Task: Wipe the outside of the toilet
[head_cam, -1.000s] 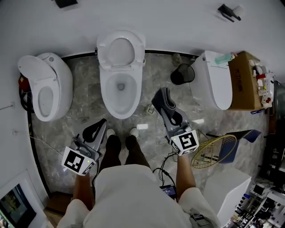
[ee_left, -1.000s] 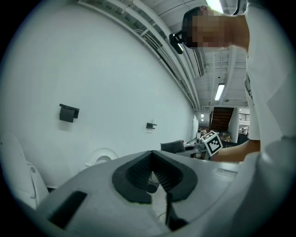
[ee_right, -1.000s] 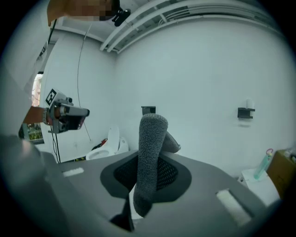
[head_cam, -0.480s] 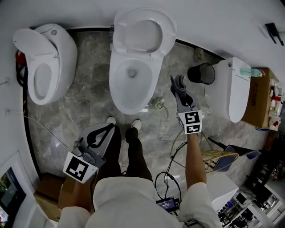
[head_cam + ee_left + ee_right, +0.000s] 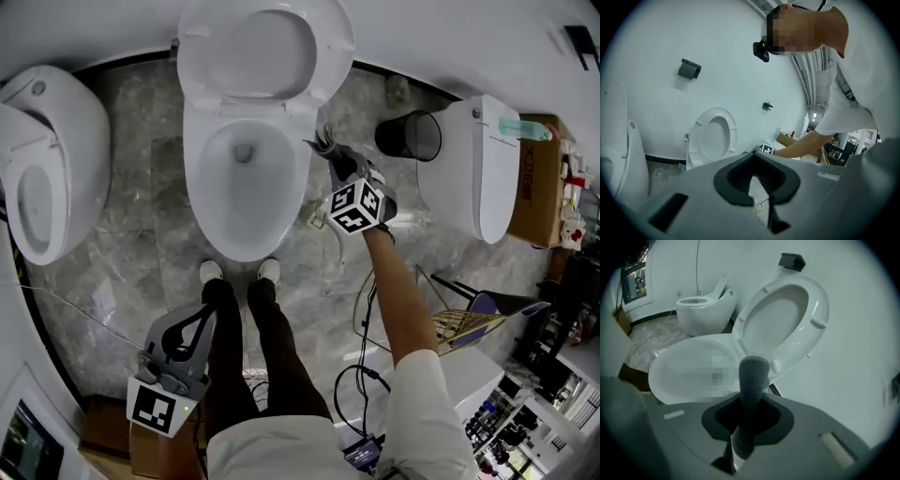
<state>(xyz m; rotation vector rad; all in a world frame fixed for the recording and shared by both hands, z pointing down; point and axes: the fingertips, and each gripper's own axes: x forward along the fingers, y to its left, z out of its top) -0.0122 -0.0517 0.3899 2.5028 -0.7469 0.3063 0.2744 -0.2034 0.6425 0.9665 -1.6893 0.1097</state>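
Toilet (image 5: 199,202): upper centre of the head view, seat and lid raised against the white wall, bowl open.
Right tool (image 5: 330,157): just beside the bowl's right rim, arm stretched out; marker cube facing up.
Right tool's jaws: clamped on a grey cloth (image 5: 752,390), which stands up from them as a rolled strip, seen in the right gripper view.
Cloth contact: tip is close to the toilet's outer side; touching or not is hard to tell from above.
Left tool (image 5: 192,328): lower left of the frame, beside the person's leg, well apart from the toilet.
Left tool's jaws: tips look pressed together, nothing between them.
Surroundings: second toilet (image 5: 47,169) at the left edge, black bin (image 5: 408,136) upper right, grey marble floor (image 5: 141,234).
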